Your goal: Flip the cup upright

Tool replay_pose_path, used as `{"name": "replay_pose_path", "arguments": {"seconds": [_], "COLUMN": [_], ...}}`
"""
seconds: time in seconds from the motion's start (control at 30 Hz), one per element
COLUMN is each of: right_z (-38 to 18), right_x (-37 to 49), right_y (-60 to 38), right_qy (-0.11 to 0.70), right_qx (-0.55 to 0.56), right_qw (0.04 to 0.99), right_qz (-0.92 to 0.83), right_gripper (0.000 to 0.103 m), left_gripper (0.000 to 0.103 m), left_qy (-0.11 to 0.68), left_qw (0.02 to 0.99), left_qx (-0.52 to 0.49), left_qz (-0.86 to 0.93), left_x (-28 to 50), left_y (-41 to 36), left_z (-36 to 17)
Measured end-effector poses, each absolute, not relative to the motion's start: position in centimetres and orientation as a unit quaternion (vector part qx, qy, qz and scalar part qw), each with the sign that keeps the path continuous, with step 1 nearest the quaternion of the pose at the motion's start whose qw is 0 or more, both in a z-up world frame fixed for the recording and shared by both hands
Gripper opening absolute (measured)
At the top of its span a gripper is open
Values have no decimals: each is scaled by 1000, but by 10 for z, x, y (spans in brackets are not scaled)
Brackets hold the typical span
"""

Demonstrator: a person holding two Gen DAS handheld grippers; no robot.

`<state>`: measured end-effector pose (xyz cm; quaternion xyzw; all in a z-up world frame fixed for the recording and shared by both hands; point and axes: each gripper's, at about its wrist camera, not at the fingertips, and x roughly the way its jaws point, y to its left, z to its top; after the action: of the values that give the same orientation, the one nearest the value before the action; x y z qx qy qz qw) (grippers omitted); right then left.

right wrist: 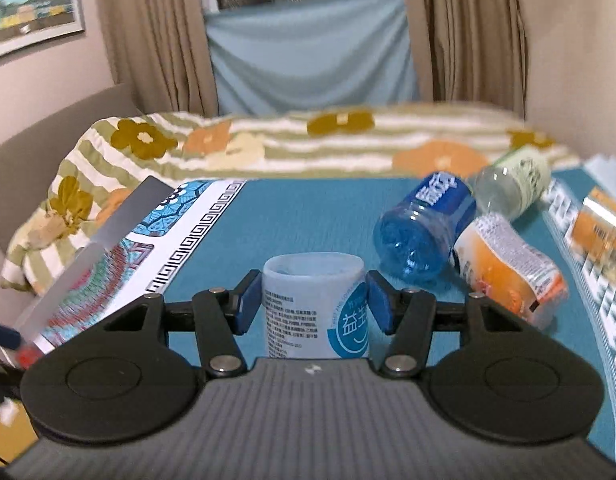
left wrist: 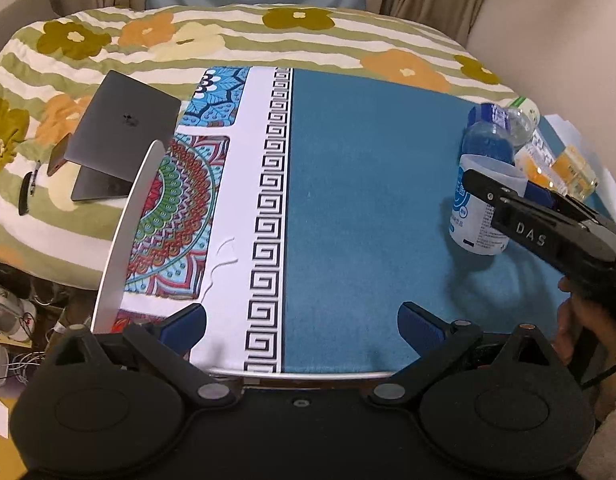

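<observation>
The right gripper [right wrist: 313,306] clamps the white cup [right wrist: 313,304], already upright. Lower it flat, then release gently. The left gripper [left wrist: 304,328] is wide open, empty.

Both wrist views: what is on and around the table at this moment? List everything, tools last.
cup: one, white with blue print, upright on the blue cloth, open end up, between the right tool's pads
blue bottle: one, lying on its side behind the cup
clear bottle: one, green label, lying at the far right
orange packet: one, lying beside the blue bottle
tablecloth: one, blue with patterned left border
laptop: one, grey, on the floral blanket
left tool: open, holding nothing, over the near table edge
right tool: pads at the cup's sides
</observation>
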<state>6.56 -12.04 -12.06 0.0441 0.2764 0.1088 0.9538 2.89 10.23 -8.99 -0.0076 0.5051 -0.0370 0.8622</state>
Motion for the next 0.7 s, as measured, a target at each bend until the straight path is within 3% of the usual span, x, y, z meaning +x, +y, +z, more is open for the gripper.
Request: {"name": "replay_pose_path", "arguments": {"seconds": [0.23,0.7], "right_z": [-134,-131], "right_x": [50,36], "right_y": [-118,-115], "right_qy": [247,280], "right_qx": [29,15], "right_qw": [961,953], "right_qz": [120,117], "right_gripper": [72,76], "left_gripper": [103,103], "left_qy": [512,508], "left_qw": [858,860], "left_qx": [-4,-6], "left_qz": [-41,-46], "left_x": [21,23], "left_y": [97,90], "left_z": [-97,-90]}}
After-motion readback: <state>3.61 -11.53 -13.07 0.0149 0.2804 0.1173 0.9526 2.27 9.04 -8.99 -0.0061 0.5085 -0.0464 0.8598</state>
